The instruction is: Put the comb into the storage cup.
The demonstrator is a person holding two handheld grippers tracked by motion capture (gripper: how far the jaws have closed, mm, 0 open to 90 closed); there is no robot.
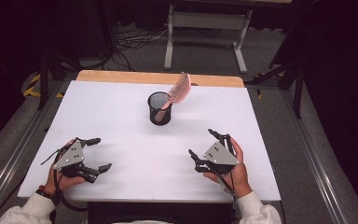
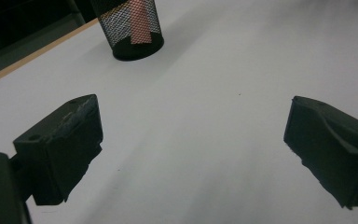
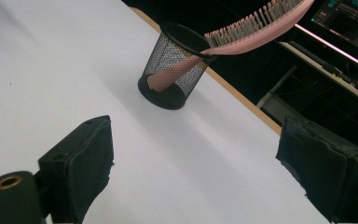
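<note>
A black mesh cup [image 1: 160, 108] stands upright near the middle back of the white table [image 1: 121, 126]. A pink hairbrush [image 1: 176, 93] leans in it, handle down, bristled head sticking out to the right over the rim. My left gripper [image 1: 99, 154] rests at the front left, open, with bare table between its jaws. At the front right, my right gripper [image 1: 204, 145] is open too and holds nothing. The cup [image 2: 131, 29] lies far ahead in the left gripper view. In the right gripper view the cup [image 3: 176, 65] and brush [image 3: 256, 28] stand well beyond the jaws.
A wooden strip [image 1: 158, 77] edges the table's far side. Behind it stand a grey metal frame [image 1: 205, 28] and loose cables on the floor. Metal rails [image 1: 307, 154] run along both sides of the table.
</note>
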